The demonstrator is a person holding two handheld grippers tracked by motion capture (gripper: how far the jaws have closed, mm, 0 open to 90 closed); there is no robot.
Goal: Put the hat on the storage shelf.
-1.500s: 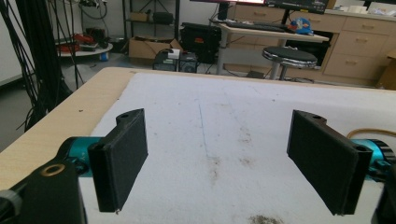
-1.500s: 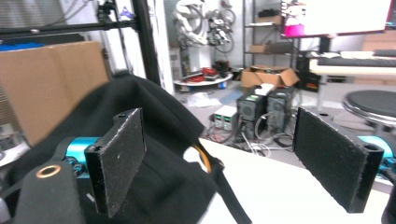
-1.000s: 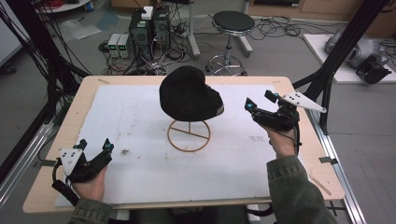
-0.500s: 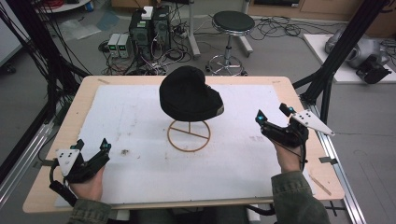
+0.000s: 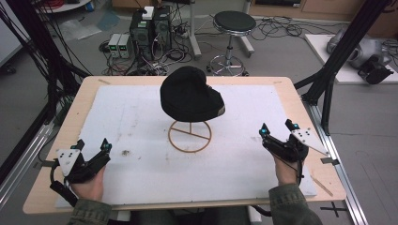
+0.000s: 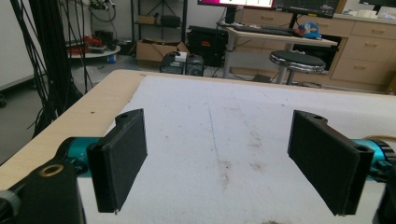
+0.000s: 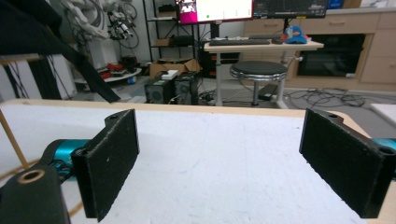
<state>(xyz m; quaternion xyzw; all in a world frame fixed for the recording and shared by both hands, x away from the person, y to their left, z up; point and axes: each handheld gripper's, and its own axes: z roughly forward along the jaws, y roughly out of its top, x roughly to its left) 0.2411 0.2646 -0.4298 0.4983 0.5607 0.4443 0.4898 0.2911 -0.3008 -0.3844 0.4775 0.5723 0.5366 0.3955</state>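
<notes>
Nearest the person, the left gripper (image 5: 91,149) rests at the near left corner of the white mat (image 5: 141,122), jaws spread apart with bare mat between them. The right gripper (image 5: 279,132) rests at the mat's near right edge, jaws likewise wide apart and holding nothing. Mid-table, a wire stand (image 5: 190,136) with a ring base sits on the mat, well apart from both grippers; a black cap (image 5: 190,96) sits on top of it. The mat lies on a wooden table (image 5: 300,108). Beyond the table: a round stool (image 5: 233,22) and computer cases (image 5: 150,26) on the floor.
</notes>
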